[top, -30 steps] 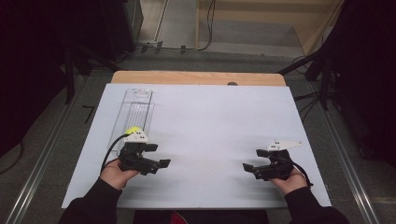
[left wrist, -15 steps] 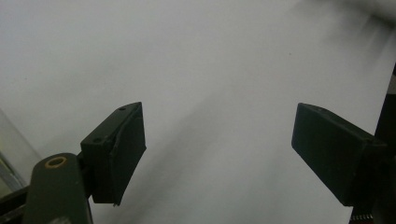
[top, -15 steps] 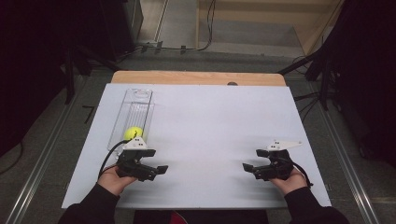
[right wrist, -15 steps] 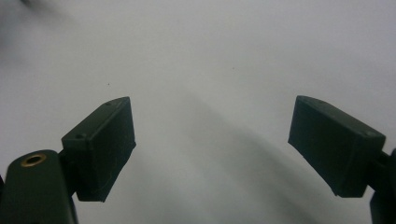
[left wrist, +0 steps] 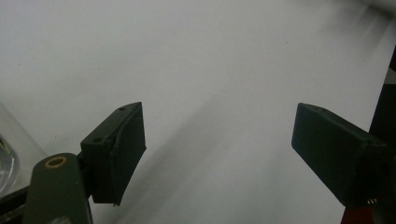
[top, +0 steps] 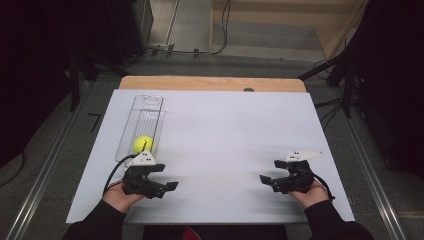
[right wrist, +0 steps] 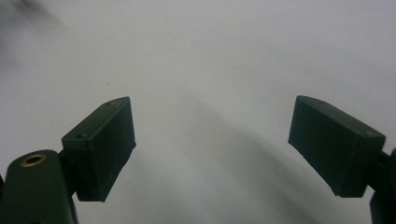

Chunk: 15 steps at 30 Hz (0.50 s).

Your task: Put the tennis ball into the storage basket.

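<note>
- The left tool rests low at the near-left of the white tabletop, its jaws spread with nothing between them; the left gripper view looks along both jaws at bare white surface.
- The right tool sits well apart on the near-right, likewise spread and holding nothing; the right gripper view shows its jaws wide over plain tabletop.
- A yellow-green tennis ball lies in the near end of a clear plastic tray, just beyond the left tool and a little to its left side. A sliver of that tray shows at the lower left edge of the left gripper view.
- The left tool points across the tabletop toward the right tool, not at the ball, so neither tool is lined up on it.
- Judged from this, the step in hand is a rest or ready pose with the ball sitting in the tray and both tools free of it; whether the ball is to be fetched out or has been put there cannot be told.
- If the ball is the next target, the left tool is the nearer one. It would need to turn away from the centre, lift over the tray's near wall, and come down astride the ball.
- The ball is round and may roll along the tray, so the jaws should close squarely across its middle.
</note>
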### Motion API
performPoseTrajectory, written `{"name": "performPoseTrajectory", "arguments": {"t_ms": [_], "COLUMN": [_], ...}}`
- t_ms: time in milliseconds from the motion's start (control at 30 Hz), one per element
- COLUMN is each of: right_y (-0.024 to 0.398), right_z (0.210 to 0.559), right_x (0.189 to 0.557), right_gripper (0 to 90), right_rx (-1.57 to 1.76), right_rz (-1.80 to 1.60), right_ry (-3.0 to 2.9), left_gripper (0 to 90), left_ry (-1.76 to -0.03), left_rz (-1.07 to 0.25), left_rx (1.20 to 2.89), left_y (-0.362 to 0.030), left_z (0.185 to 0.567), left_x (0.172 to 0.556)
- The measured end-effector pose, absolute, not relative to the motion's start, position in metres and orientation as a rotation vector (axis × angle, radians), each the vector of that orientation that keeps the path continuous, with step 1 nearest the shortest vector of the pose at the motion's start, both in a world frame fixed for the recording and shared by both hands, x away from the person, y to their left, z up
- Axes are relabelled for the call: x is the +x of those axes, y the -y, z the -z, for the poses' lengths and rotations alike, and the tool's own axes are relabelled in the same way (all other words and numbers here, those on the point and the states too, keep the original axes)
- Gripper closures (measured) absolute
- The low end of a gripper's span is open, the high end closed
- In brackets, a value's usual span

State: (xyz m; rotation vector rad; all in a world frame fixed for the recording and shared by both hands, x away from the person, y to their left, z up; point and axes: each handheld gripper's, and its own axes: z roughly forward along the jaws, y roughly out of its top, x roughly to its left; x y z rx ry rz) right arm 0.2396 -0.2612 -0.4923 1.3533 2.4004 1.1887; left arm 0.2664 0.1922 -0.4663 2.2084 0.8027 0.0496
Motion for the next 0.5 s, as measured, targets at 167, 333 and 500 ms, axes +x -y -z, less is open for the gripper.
{"name": "performPoseTrajectory", "arguments": {"t_ms": [167, 333, 500], "right_y": [0.261, 0.2606, 0.2605], "right_z": [0.4925, 0.4925, 0.4925], "right_x": [0.2397, 0.2396, 0.2395], "right_gripper": [12.7, 12.7, 12.7], "right_rx": [1.352, 1.352, 1.356], "right_rz": [-1.189, -1.19, -1.192], "right_ry": [-2.402, -2.404, -2.404], "left_gripper": [18.4, 18.4, 18.4], "left_ry": [-0.806, -0.815, -0.814], "left_rz": [-0.052, -0.05, -0.055], "left_rx": [2.212, 2.214, 2.218], "left_y": [-0.1949, -0.1976, -0.1983], "left_z": [0.468, 0.4704, 0.4722], "left_x": [0.2634, 0.2625, 0.2616]}}
